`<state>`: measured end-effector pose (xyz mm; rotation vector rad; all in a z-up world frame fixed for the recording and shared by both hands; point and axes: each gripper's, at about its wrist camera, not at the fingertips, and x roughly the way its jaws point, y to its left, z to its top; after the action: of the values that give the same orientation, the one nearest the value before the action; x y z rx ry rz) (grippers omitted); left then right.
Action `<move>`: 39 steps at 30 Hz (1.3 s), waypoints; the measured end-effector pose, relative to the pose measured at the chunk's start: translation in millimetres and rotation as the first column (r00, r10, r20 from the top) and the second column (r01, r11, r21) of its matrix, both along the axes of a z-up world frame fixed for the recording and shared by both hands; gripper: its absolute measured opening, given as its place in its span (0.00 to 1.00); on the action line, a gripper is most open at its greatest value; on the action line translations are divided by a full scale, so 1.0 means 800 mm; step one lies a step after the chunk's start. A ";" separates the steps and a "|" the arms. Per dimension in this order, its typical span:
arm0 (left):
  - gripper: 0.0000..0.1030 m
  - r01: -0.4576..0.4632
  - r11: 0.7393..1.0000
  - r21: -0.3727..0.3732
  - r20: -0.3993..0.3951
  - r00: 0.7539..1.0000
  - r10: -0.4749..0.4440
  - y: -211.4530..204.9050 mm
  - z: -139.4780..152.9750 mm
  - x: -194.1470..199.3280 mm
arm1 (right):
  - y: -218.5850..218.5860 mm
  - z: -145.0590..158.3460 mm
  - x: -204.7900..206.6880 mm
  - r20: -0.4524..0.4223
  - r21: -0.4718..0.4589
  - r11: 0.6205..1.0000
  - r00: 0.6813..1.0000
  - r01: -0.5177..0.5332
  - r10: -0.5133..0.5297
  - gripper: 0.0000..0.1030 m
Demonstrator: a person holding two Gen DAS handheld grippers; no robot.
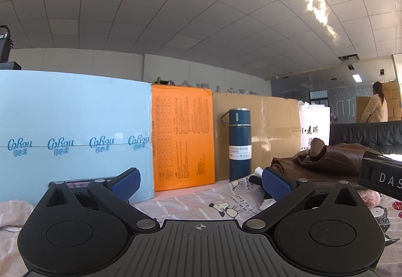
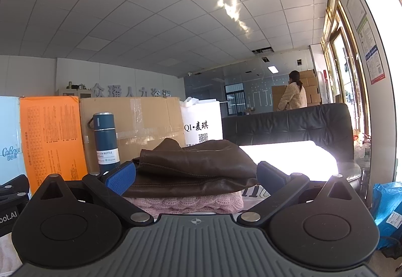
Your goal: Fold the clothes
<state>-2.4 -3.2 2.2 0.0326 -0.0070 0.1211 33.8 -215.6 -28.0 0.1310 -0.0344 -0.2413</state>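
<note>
Your right gripper (image 2: pixel 196 176) is spread wide, its 2 blue pads flanking the folded brown leather jacket (image 2: pixel 198 164) stacked on a pink knit (image 2: pixel 191 203). Your left gripper (image 1: pixel 201 185) gapes empty over the cartoon-print sheet (image 1: pixel 201 201), the jacket off to its right.

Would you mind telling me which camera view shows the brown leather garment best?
The right wrist view: the leather garment lies centred ahead of the open right gripper, atop a pink knit. The left wrist view shows only part of it at the right, behind the other gripper's body.
</note>
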 end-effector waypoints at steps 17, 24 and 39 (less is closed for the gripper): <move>1.00 0.005 1.000 -0.006 -0.006 1.000 -0.005 0.003 -0.001 0.000 | -0.005 -0.001 -0.002 -0.001 0.025 0.999 0.999 -0.032 0.032 1.00; 1.00 0.006 1.000 -0.009 -0.009 1.000 -0.006 0.003 -0.001 0.001 | -0.005 -0.001 -0.001 -0.005 0.024 0.999 0.999 -0.034 0.034 1.00; 1.00 0.008 1.000 -0.013 -0.014 1.000 -0.008 0.004 -0.001 0.002 | -0.005 -0.002 -0.001 -0.006 0.023 0.999 0.999 -0.035 0.035 1.00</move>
<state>-1.0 -0.3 1.5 0.0206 0.0075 0.1126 33.0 -219.2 -29.5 0.1539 -0.0231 -0.2070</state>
